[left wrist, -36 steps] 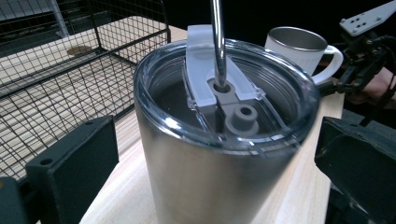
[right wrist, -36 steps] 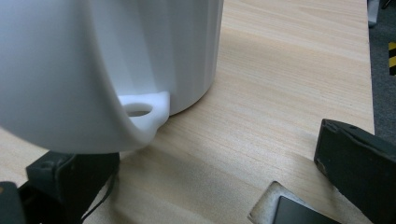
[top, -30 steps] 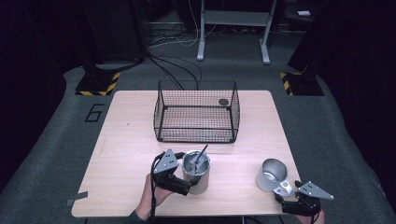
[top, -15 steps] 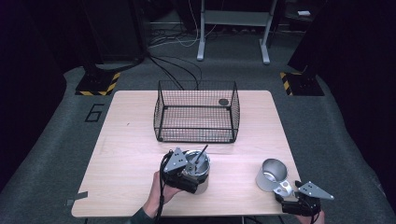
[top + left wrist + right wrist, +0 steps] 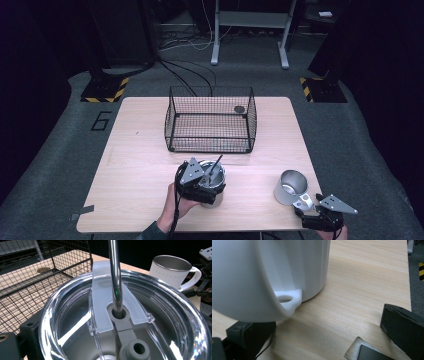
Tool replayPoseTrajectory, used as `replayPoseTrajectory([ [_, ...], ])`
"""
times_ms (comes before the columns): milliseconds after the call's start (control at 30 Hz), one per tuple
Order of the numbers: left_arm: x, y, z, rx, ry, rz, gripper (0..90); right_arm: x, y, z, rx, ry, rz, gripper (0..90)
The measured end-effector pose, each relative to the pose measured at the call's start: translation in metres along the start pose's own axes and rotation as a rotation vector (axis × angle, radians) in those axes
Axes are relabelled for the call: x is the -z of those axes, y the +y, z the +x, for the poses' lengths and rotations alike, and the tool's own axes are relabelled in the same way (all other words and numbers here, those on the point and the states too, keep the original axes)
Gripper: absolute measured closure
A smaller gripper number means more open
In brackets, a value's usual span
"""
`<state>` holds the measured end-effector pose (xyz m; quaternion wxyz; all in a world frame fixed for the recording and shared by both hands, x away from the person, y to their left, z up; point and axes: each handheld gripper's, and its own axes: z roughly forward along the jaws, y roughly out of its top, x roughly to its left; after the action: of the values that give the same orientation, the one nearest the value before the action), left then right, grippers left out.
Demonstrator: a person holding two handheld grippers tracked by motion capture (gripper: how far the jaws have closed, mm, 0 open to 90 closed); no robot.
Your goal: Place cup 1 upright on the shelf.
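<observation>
Two cups share my bench: my left gripper [image 5: 200, 182] has its jaws closed around the lidded tumbler [image 5: 212, 179] to steady it near the basket [image 5: 210, 120]; my right gripper [image 5: 320, 215] has jaws spread beside the white mug [image 5: 290, 187] by its handle.

Right gripper view: white mug [image 5: 294, 267] upright on the wooden table [image 5: 362, 297], handle [image 5: 287, 298] facing the camera, just over the left black jaw. Right jaw sits apart, nothing between them.

tumbler lid [image 5: 75, 322]: clear glossy plastic | straw [image 5: 115, 277]: polished metal | mug [image 5: 291, 187]: probably brushed steel | table [image 5: 135, 150]: matt wood
</observation>
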<state>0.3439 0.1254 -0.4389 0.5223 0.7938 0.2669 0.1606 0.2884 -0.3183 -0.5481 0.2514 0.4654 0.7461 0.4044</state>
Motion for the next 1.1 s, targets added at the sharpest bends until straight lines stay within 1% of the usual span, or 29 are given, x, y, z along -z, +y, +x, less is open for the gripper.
replayPoseTrajectory([
  [67, 0.000, 0.000, 0.000, 0.001, 0.001, -0.005, 4.1, 0.000, 0.000, 0.000, 0.000, 0.000, -0.001, 0.0],
  [100, 0.000, 0.000, 0.000, -0.001, 0.005, 0.001, 4.1, 0.000, 0.000, 0.000, 0.000, 0.001, -0.001, 0.0],
  [200, 0.001, -0.001, 0.000, 0.003, 0.000, -0.005, 4.2, 0.000, 0.000, 0.000, 0.002, 0.001, -0.002, 0.0],
  [233, 0.002, -0.001, 0.001, -0.008, -0.002, -0.007, 4.3, 0.000, 0.000, 0.000, 0.000, 0.001, -0.001, 0.0],
  [333, 0.004, -0.002, 0.003, -0.006, 0.000, -0.006, 4.2, 0.000, 0.000, 0.000, 0.000, 0.001, -0.001, 0.0],
  [367, 0.005, -0.002, 0.004, -0.003, 0.003, -0.012, 4.2, 0.000, 0.000, 0.000, 0.000, 0.001, -0.001, 0.0],
  [400, 0.007, -0.001, 0.007, 0.001, -0.008, -0.006, 4.3, 0.000, 0.000, 0.000, 0.001, 0.001, -0.001, 0.0],
  [433, 0.007, -0.001, 0.007, 0.001, -0.008, -0.006, 4.3, 0.000, 0.000, 0.000, 0.001, 0.001, -0.001, 0.0],
  [467, 0.009, -0.001, 0.008, 0.009, -0.012, -0.019, 4.3, 0.000, 0.000, 0.000, 0.000, 0.001, -0.001, 0.0],
  [533, 0.013, 0.000, 0.010, 0.000, -0.015, -0.029, 4.3, 0.000, 0.000, 0.000, 0.000, 0.001, 0.000, 0.0],
  [567, 0.018, 0.003, 0.009, -0.006, -0.014, -0.044, 4.3, 0.000, 0.000, 0.000, -0.001, 0.000, -0.001, 0.0],
  [600, 0.020, 0.005, 0.009, -0.019, -0.009, -0.046, 4.3, 0.000, 0.000, 0.000, 0.000, 0.000, -0.001, 0.0],
  [700, 0.024, 0.008, 0.011, -0.023, -0.006, -0.055, 4.3, 0.000, 0.000, 0.000, 0.000, 0.000, -0.002, 0.0],
  [733, 0.026, 0.008, 0.012, -0.023, -0.010, -0.048, 4.3, 0.000, 0.000, 0.000, 0.000, 0.000, -0.001, 0.0],
  [800, 0.028, 0.009, 0.013, -0.019, -0.001, -0.053, 4.2, 0.000, 0.000, 0.000, 0.001, 0.000, -0.002, 0.0],
  [833, 0.029, 0.010, 0.014, -0.024, -0.002, -0.050, 4.3, 0.000, 0.000, 0.000, 0.004, 0.001, -0.003, 0.0],
  [900, 0.030, 0.010, 0.015, -0.019, -0.001, -0.051, 4.3, 0.000, 0.000, 0.000, 0.001, 0.000, -0.002, 0.0],
  [1100, 0.038, 0.012, 0.022, -0.020, 0.000, -0.057, 4.2, 0.000, 0.000, 0.000, 0.003, 0.000, -0.002, 0.0],
])
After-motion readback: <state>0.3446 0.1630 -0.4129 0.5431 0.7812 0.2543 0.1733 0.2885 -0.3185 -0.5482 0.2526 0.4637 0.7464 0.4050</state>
